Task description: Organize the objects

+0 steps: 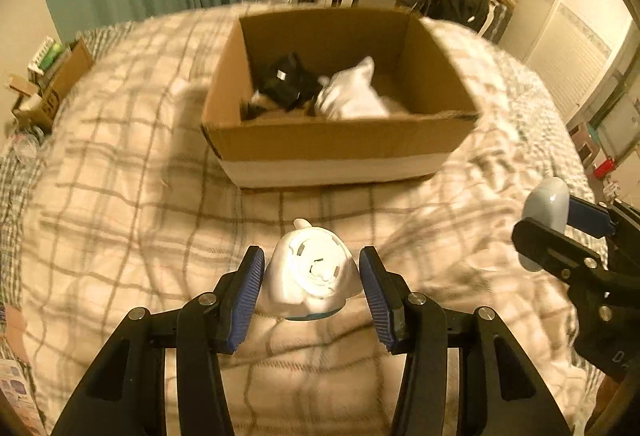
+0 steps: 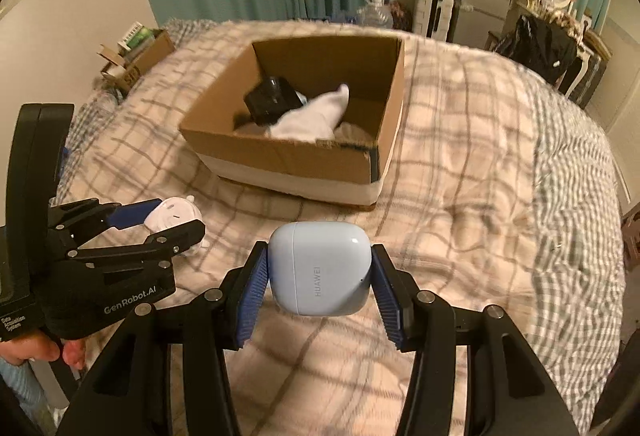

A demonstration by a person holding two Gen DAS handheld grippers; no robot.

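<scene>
An open cardboard box (image 1: 336, 144) (image 2: 288, 156) stands on the plaid bed; inside lie a black object (image 1: 288, 80) (image 2: 272, 100) and white cloth (image 1: 352, 96) (image 2: 312, 116). My left gripper (image 1: 312, 276) (image 2: 160, 224) has its jaws around a small white rounded toy (image 1: 312, 268) (image 2: 176, 216) on the blanket; the left pad touches it, with a small gap at the right pad. My right gripper (image 2: 320, 272) (image 1: 560, 228) is shut on a pale blue HUAWEI earbud case (image 2: 320, 268) (image 1: 546, 208), held above the blanket in front of the box.
The plaid blanket (image 1: 120, 216) (image 2: 480, 196) covers the bed. A second cardboard box (image 1: 52, 84) (image 2: 136, 52) with items sits at the bed's far left. Green curtains, cabinets and a dark bag (image 2: 540, 44) stand beyond the bed.
</scene>
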